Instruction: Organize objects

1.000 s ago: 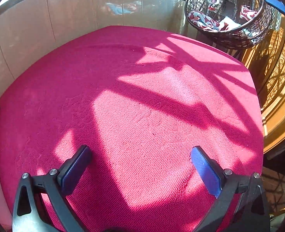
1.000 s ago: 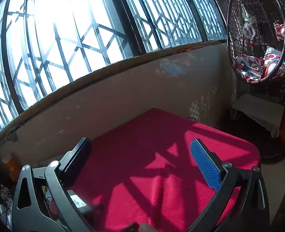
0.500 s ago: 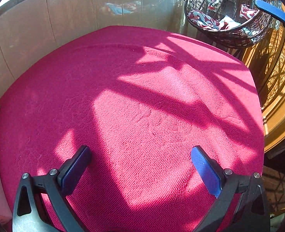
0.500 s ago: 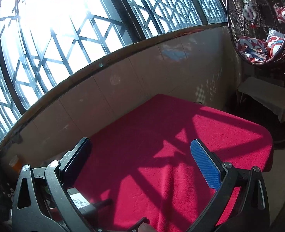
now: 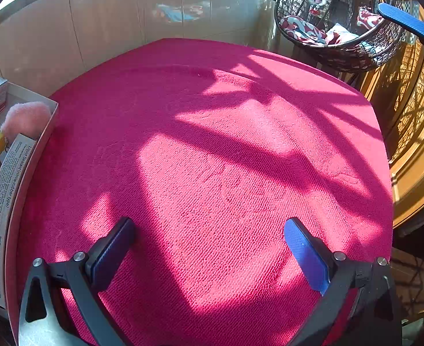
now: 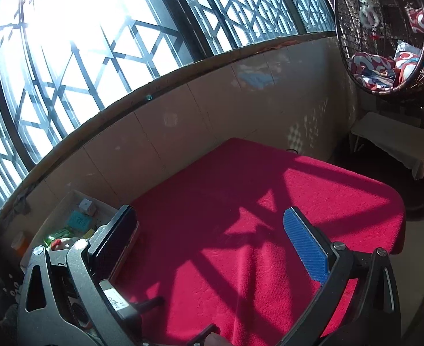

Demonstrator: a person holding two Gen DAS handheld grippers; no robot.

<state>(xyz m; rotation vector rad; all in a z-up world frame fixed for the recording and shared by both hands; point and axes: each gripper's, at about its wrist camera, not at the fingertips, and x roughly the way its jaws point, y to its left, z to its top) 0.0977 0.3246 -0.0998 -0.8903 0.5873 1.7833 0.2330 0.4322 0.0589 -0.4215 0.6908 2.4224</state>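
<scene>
Left gripper (image 5: pixel 209 248) and right gripper (image 6: pixel 209 242) both spread wide, grasping nothing, over red tablecloth (image 5: pixel 226 144); cardboard box (image 5: pixel 43 138) of small packages at its left edge.

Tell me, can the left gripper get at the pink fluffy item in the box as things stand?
Probably yes. The left gripper is open and holds nothing, and the pink fluffy item lies uncovered at the top of the open cardboard box to its left. Only the box wall stands between them.
</scene>
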